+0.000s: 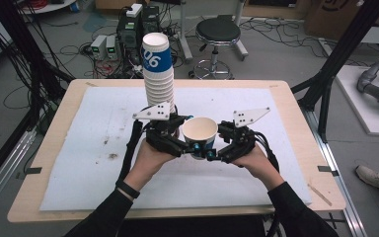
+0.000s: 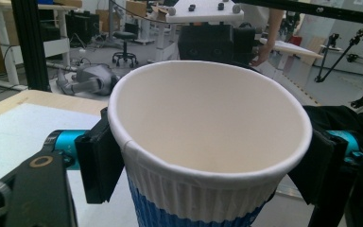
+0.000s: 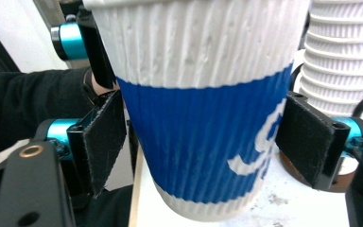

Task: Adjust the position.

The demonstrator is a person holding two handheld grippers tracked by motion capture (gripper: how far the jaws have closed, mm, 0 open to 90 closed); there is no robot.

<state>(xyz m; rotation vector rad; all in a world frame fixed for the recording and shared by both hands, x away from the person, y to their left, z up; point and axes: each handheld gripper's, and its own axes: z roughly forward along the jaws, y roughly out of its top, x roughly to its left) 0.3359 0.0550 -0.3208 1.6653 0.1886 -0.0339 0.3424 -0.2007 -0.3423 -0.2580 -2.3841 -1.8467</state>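
One paper cup (image 1: 200,133) is off the stack of cups (image 1: 158,74) and sits between my hands above the middle of the desk (image 1: 79,94). My left tongs (image 1: 187,146) clamp it just under the rim, while my right tongs (image 1: 212,154) stand slack around its blue band, pads apart from the wall. I judge the handover half done, setting down still ahead.

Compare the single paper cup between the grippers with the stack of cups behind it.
The single paper cup is one cup; the stack of cups is many nested into a tall column. The single cup sits between the left gripper and right gripper; the stack stands free on the white mat. Both stand upright, mouths up, ribbed white with a blue band.
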